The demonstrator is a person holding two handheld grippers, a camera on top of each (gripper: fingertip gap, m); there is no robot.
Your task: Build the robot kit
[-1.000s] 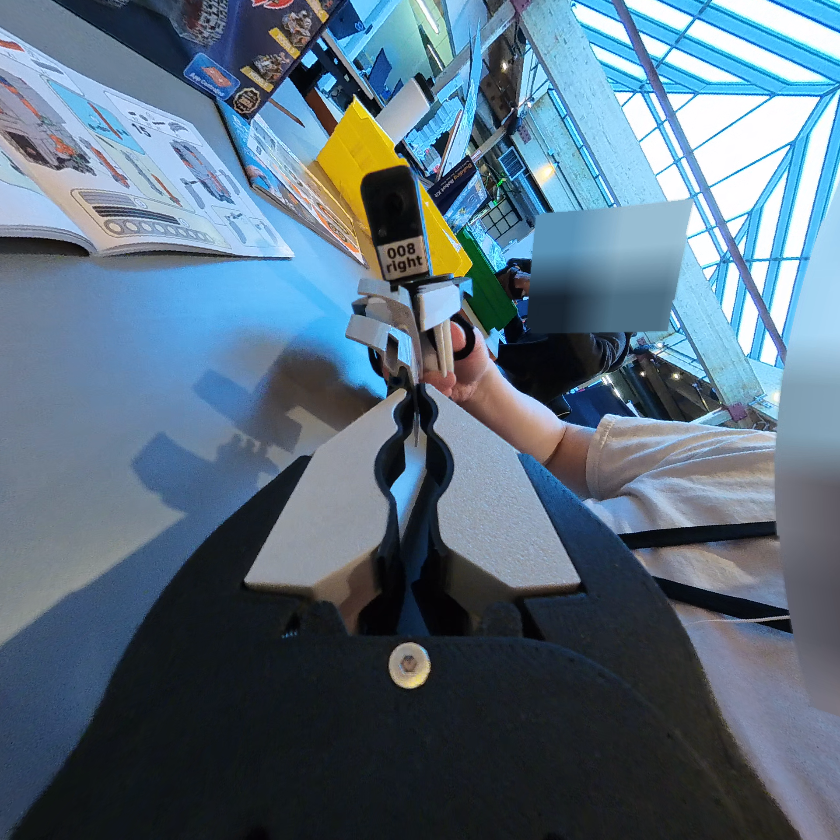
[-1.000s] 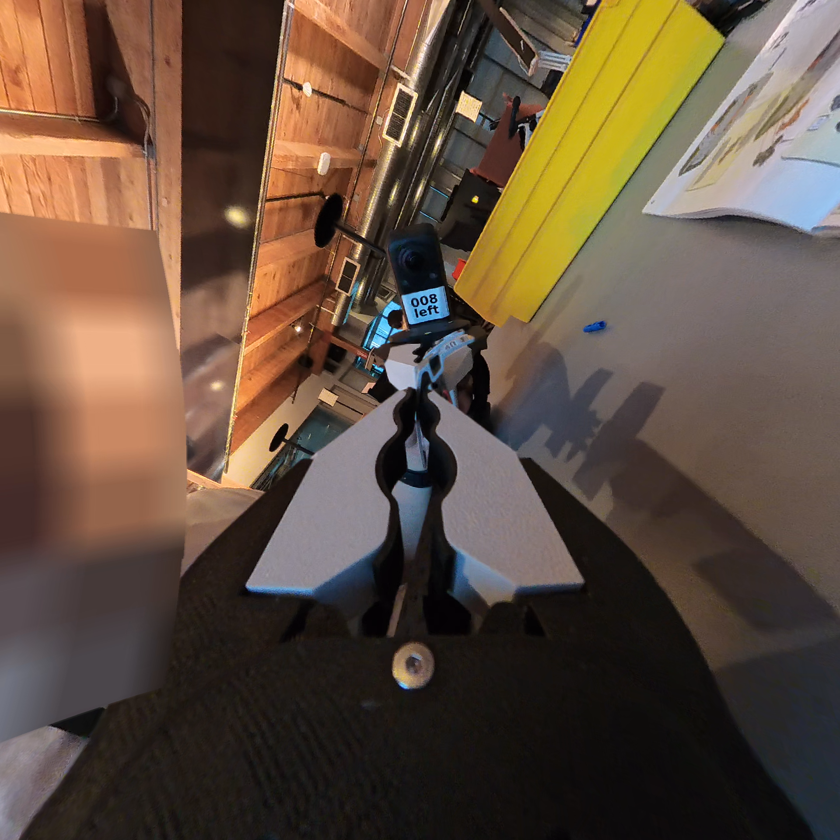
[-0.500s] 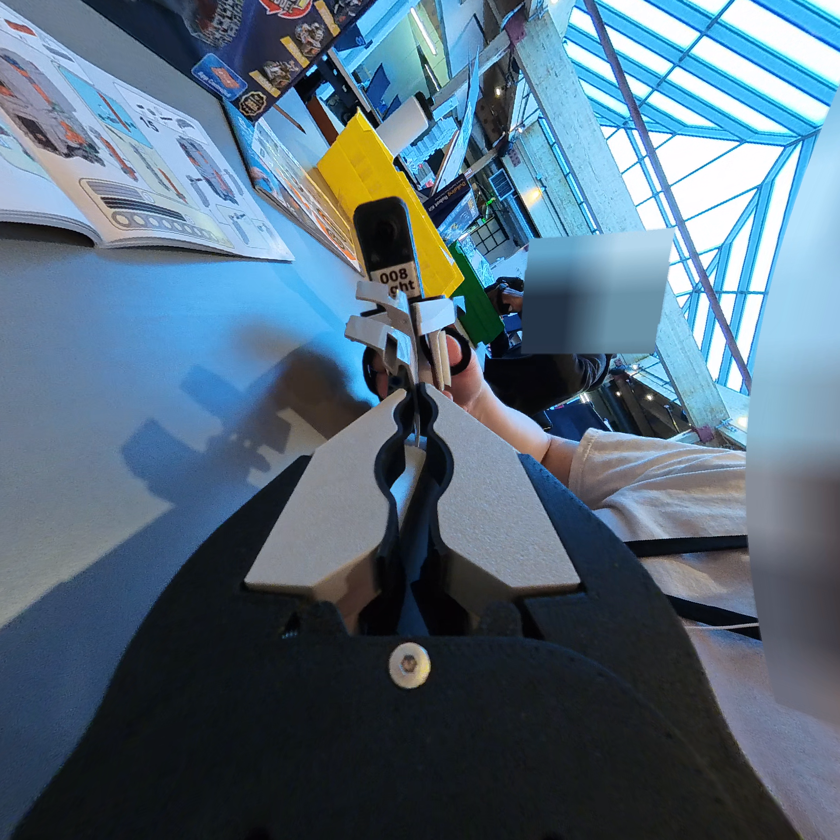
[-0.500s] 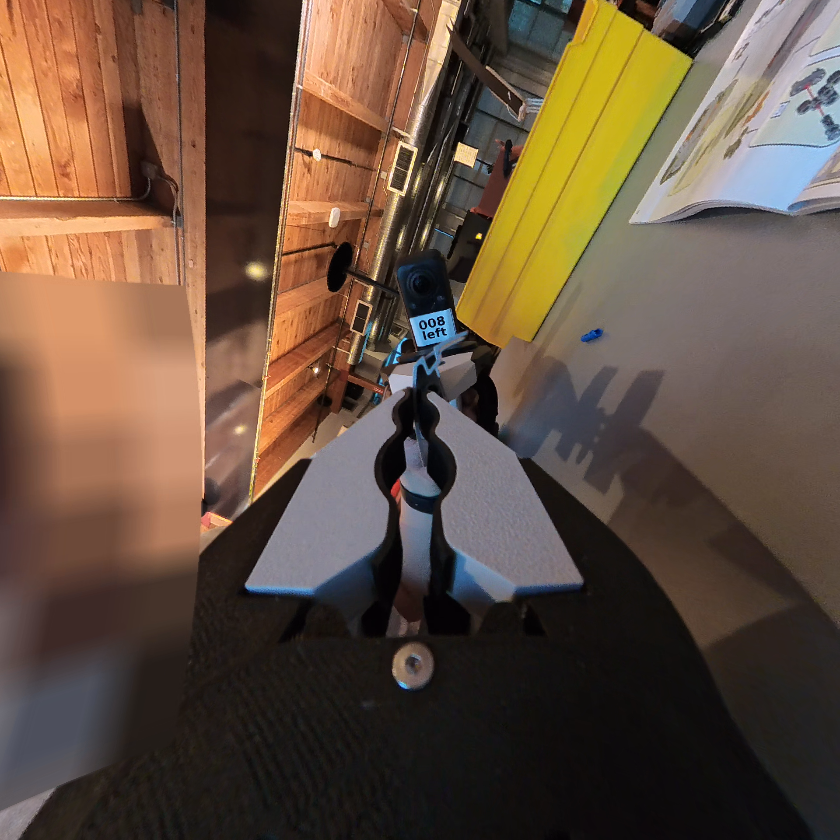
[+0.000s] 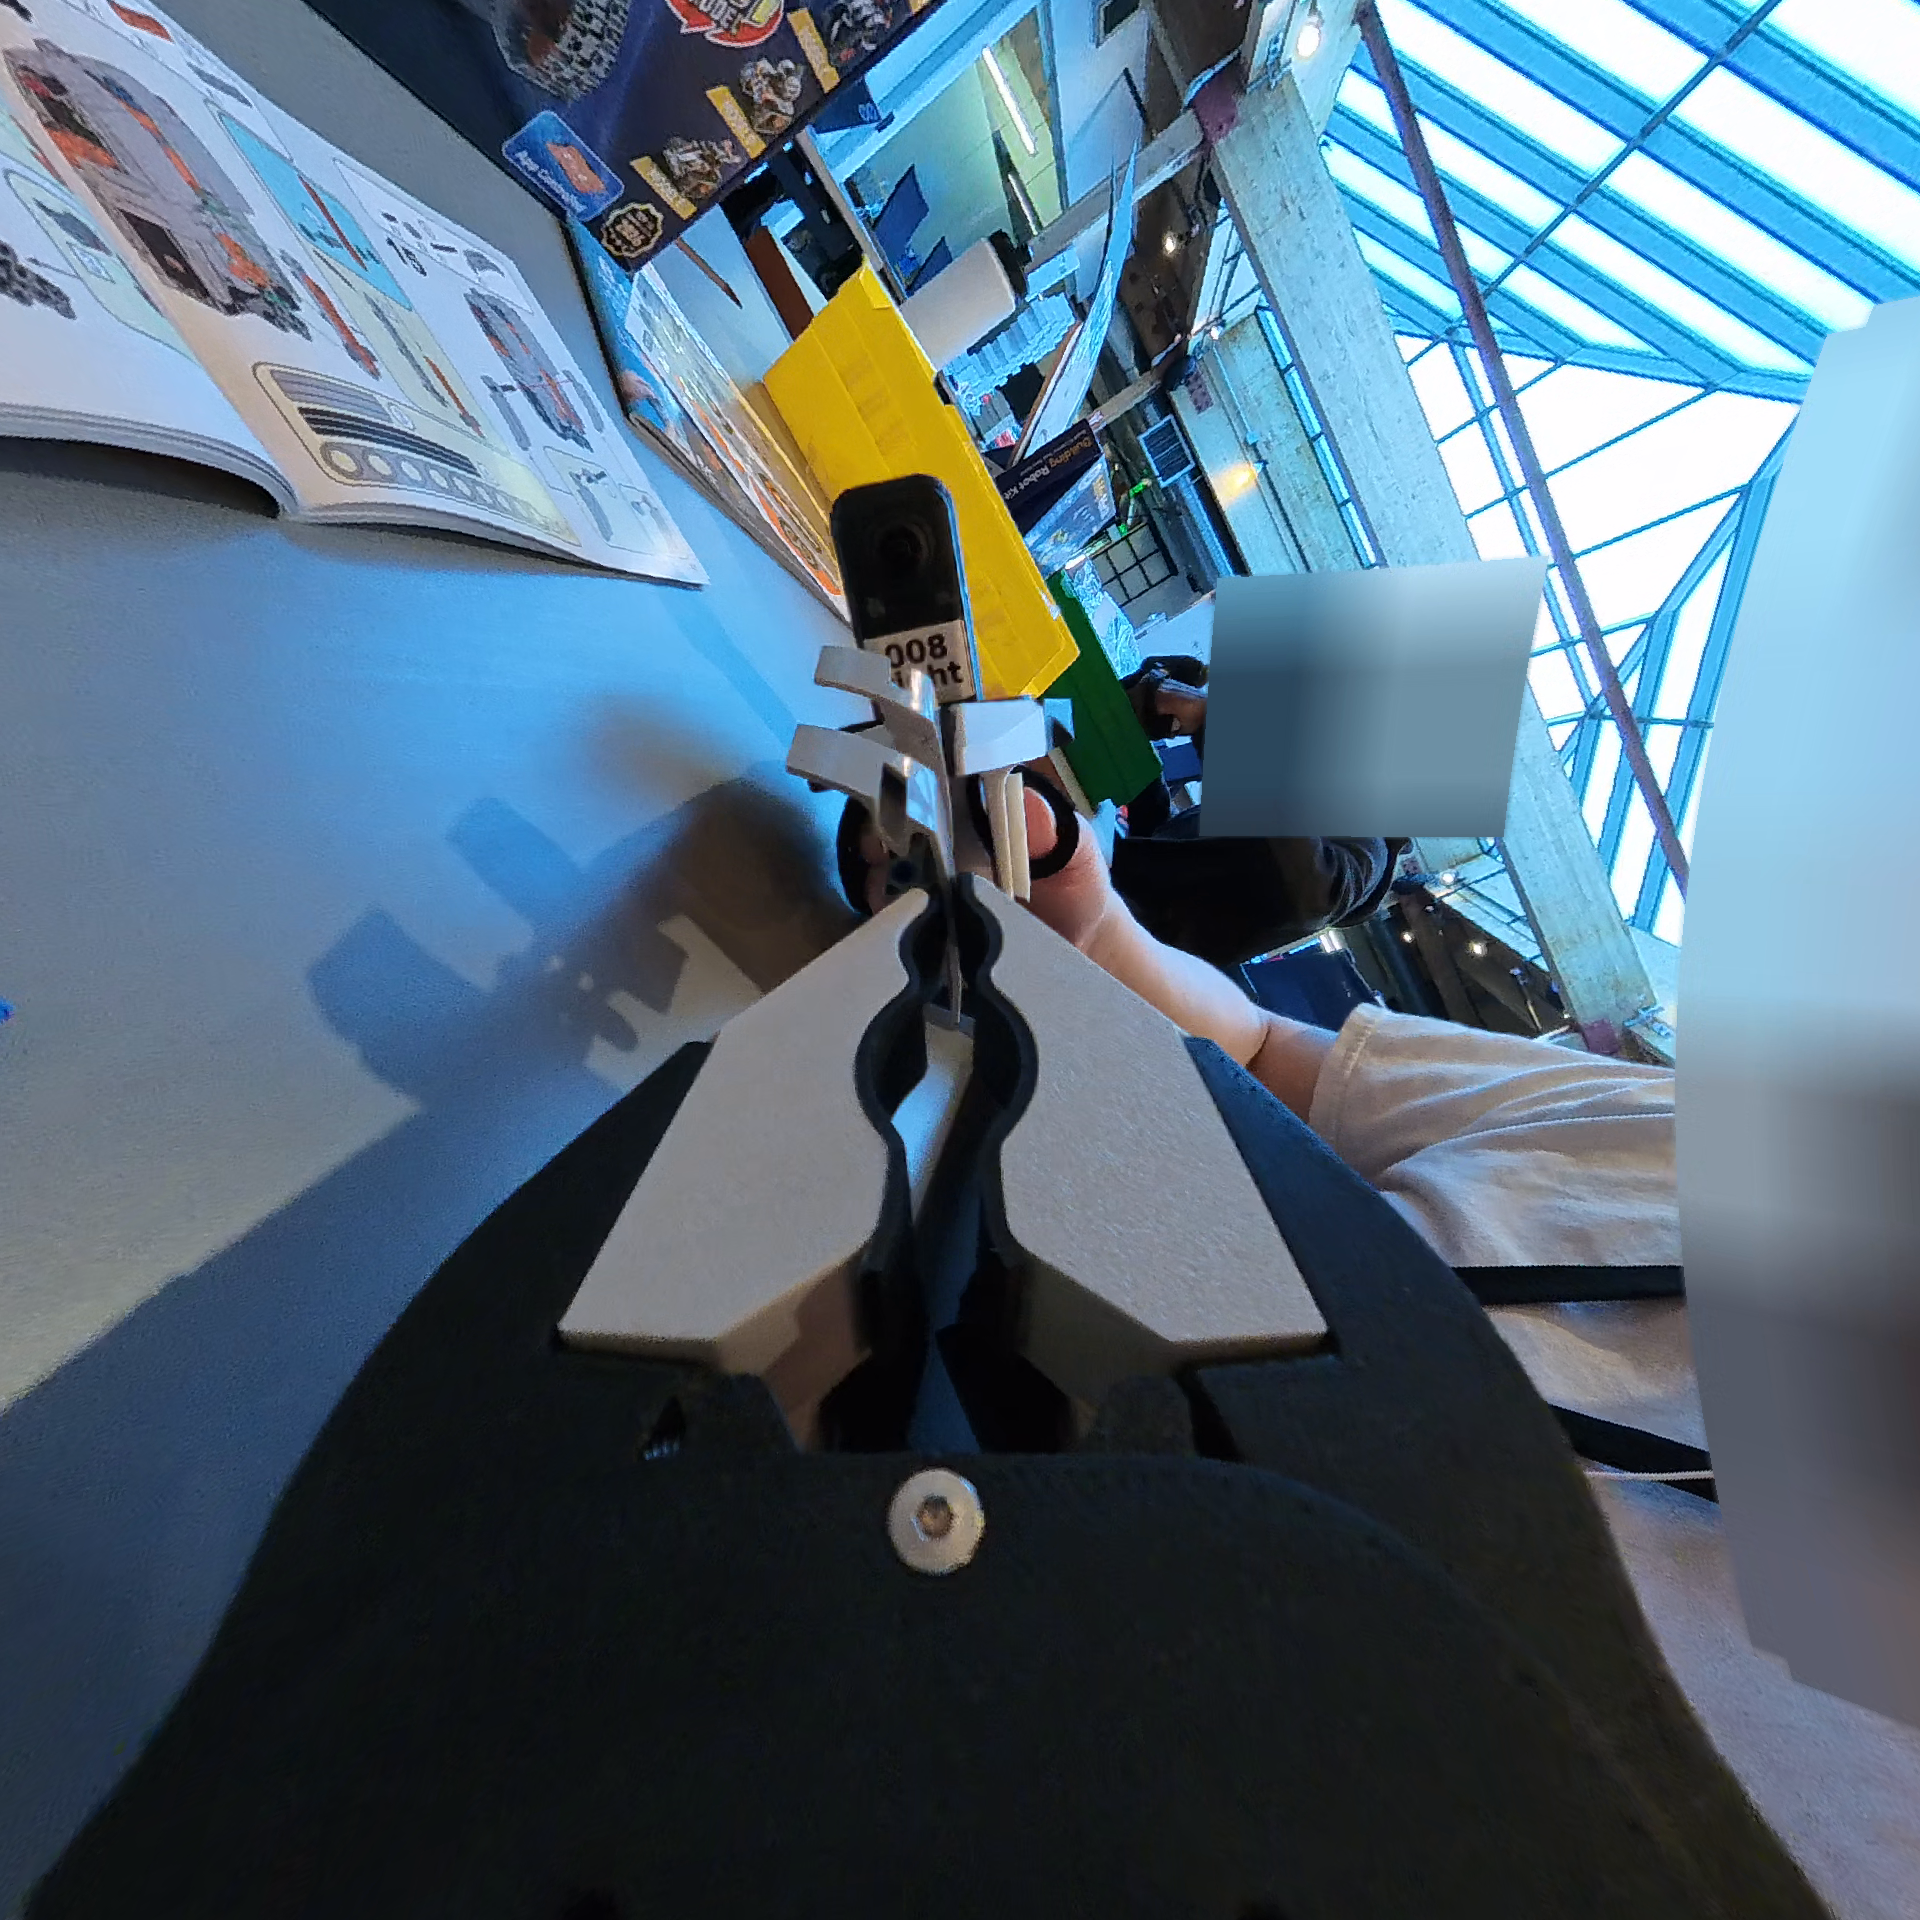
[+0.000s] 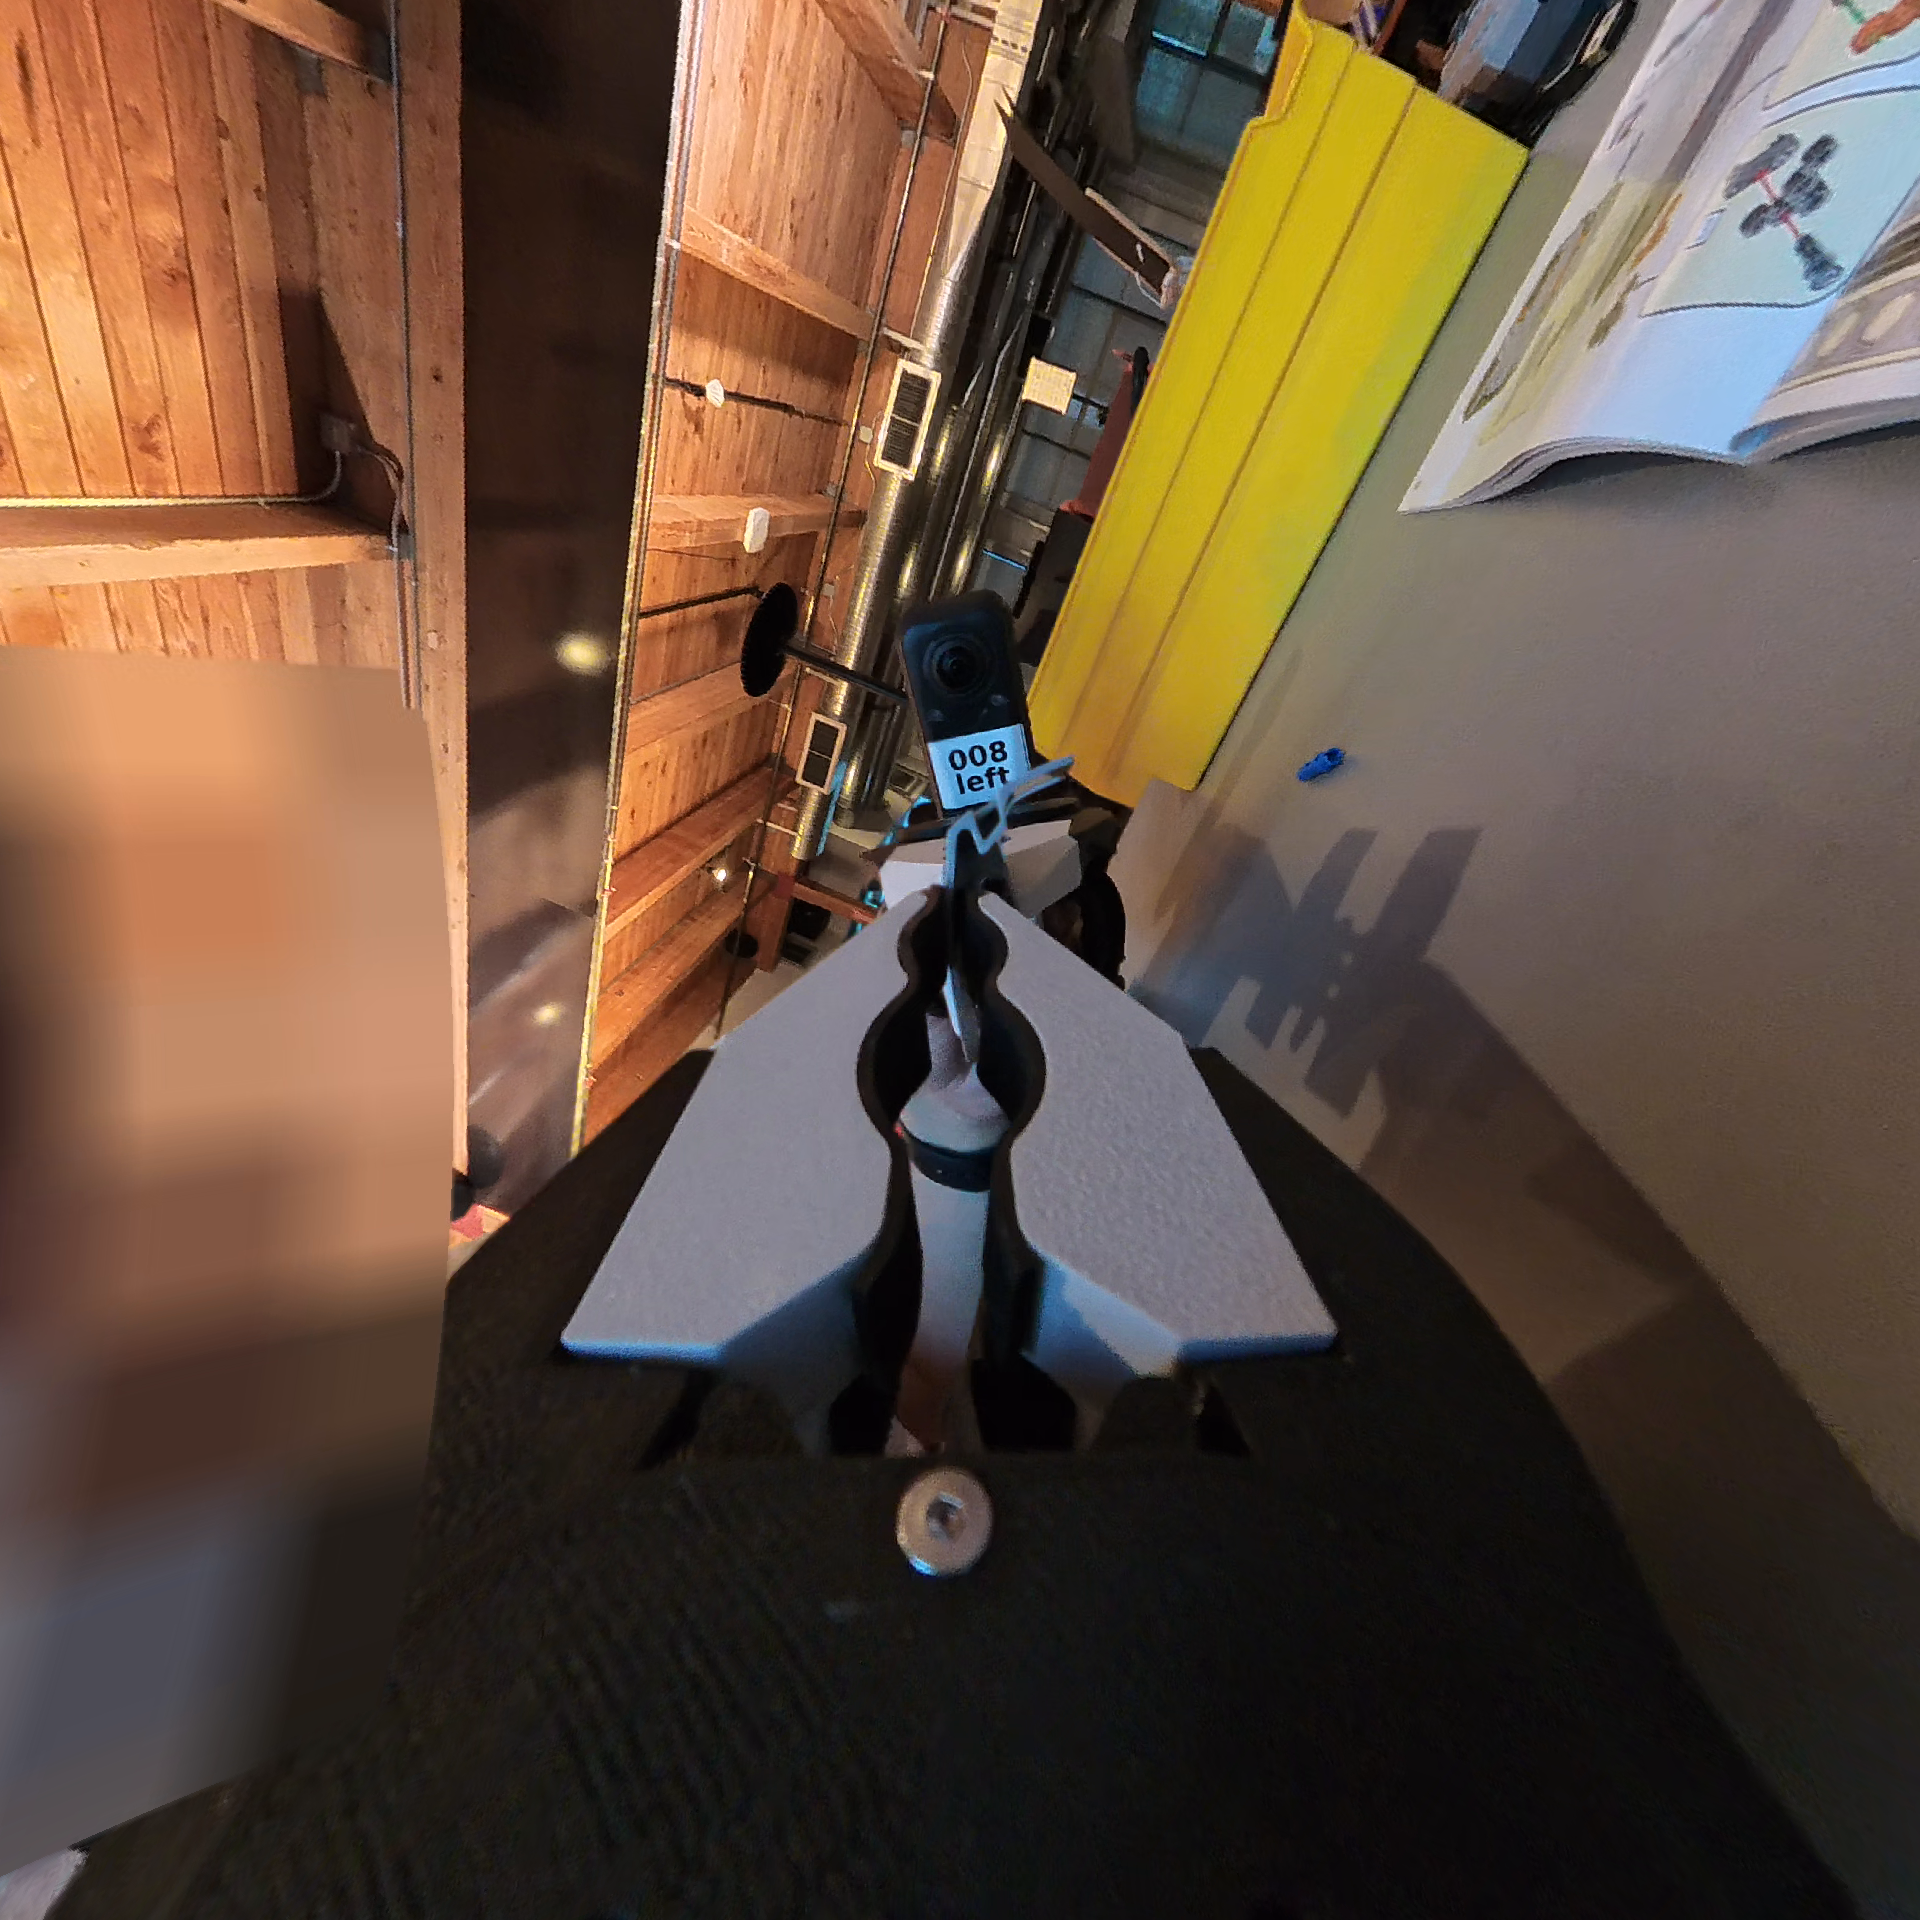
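Observation:
My left gripper (image 5: 951, 899) and right gripper (image 6: 951, 904) point at each other tip to tip, both rolled on their sides above a grey table (image 5: 312, 779). Each is shut on the same thin grey flat part (image 5: 930, 790), which runs edge-on between the two sets of jaws; it also shows in the right wrist view (image 6: 982, 831). In the left wrist view the right gripper (image 5: 935, 831) faces me with its black camera (image 5: 899, 561) and a hand (image 5: 1081, 894) behind it. In the right wrist view the left gripper (image 6: 997, 862) faces me with its camera (image 6: 961, 675).
An open instruction booklet (image 5: 312, 343) lies on the table, also in the right wrist view (image 6: 1714, 260). A yellow bin (image 6: 1247, 416), a green bin (image 5: 1101, 707) and a printed box (image 5: 727, 94) stand beyond. A small blue piece (image 6: 1320, 764) lies near the yellow bin. My left and right fingertips are right by each other.
Both grippers stay shut on the grey part, tip to tip. The pair has shifted and turned slightly over the table, so the booklet and bin sit differently in both views.

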